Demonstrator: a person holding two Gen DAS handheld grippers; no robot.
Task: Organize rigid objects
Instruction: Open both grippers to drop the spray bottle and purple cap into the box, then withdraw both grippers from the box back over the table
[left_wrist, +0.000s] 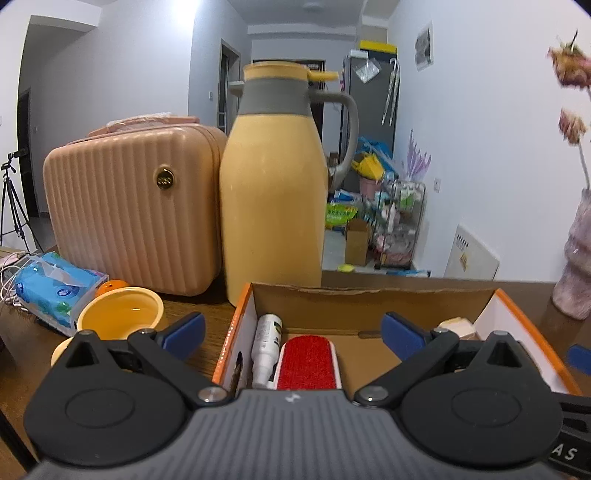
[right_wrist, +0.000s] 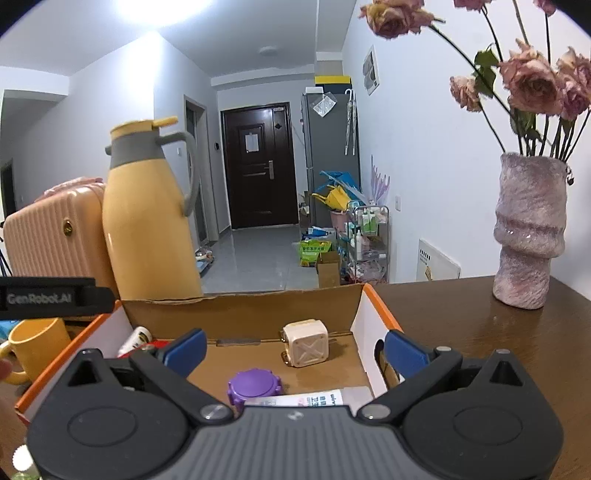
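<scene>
An open cardboard box with orange edges (left_wrist: 332, 295) (right_wrist: 240, 310) sits on the wooden table. In the left wrist view it holds a red lint brush (left_wrist: 309, 363), a white spray bottle (left_wrist: 266, 345) and a cream cube (left_wrist: 458, 326). In the right wrist view the cream cube (right_wrist: 306, 347), a purple round lid (right_wrist: 254, 386) and a white tube (right_wrist: 314, 399) lie in it. My left gripper (left_wrist: 293, 334) is open and empty over the box's near left part. My right gripper (right_wrist: 295, 349) is open and empty over its near right part.
A tall yellow thermos jug (left_wrist: 273, 192) (right_wrist: 147, 221) and a pink ribbed case (left_wrist: 133, 210) stand behind the box. A yellow mug (left_wrist: 120, 314) (right_wrist: 35, 345) and a blue tissue pack (left_wrist: 55, 291) lie left. A pink vase with dried roses (right_wrist: 528, 236) stands right.
</scene>
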